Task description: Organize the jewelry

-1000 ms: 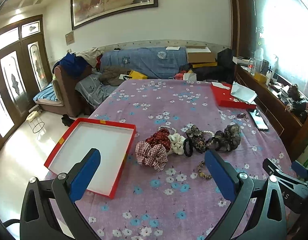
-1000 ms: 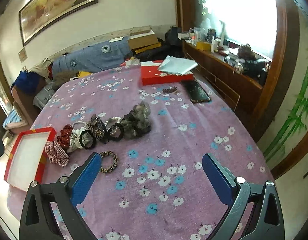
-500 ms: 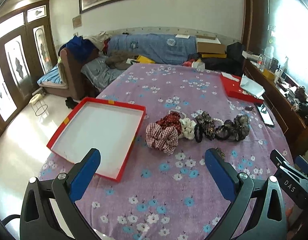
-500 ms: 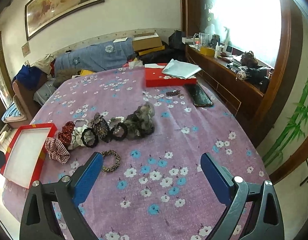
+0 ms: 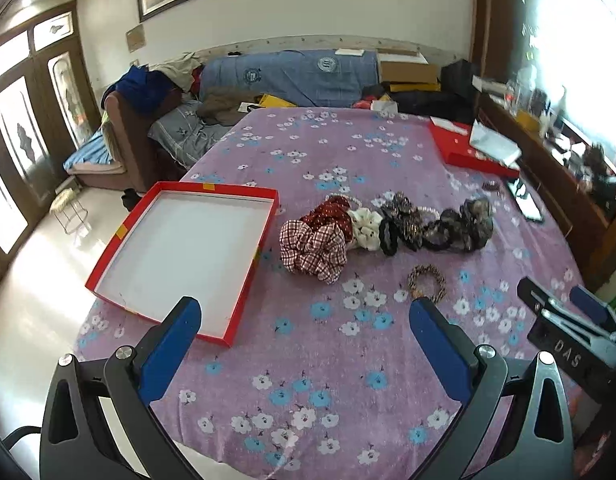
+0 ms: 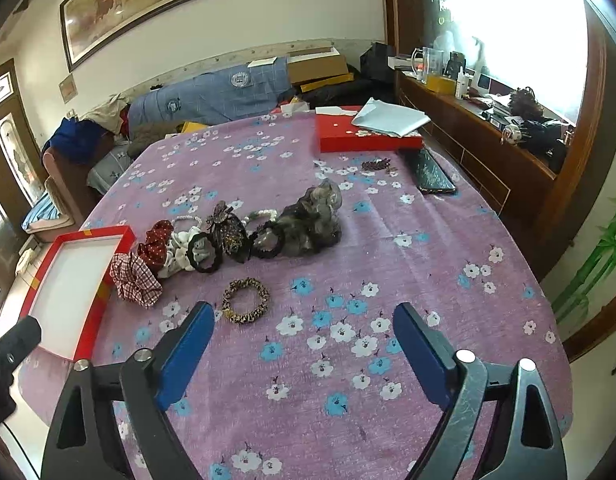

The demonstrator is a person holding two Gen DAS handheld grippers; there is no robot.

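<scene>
A row of hair ties and scrunchies lies mid-table: a red plaid scrunchie (image 5: 314,246) (image 6: 135,279), a dark red dotted one (image 5: 332,216), a white one (image 5: 366,228), black ties (image 6: 203,254) and a grey gauze one (image 5: 470,222) (image 6: 314,220). A leopard-print tie (image 5: 426,280) (image 6: 245,300) lies apart in front. An open red tray with a white inside (image 5: 125,230) (image 6: 83,338) sits at the left. My left gripper (image 5: 303,340) and right gripper (image 6: 303,340) are both open and empty, above the near table.
The table has a purple flowered cloth (image 5: 328,148). A red box lid with paper on it (image 6: 368,136), a small dark brooch (image 6: 378,165) and a black phone (image 6: 432,172) lie at the far right. A sofa with clothes stands behind.
Both grippers have drawn back and risen, so more of the near table shows. The objects on the table have not moved.
</scene>
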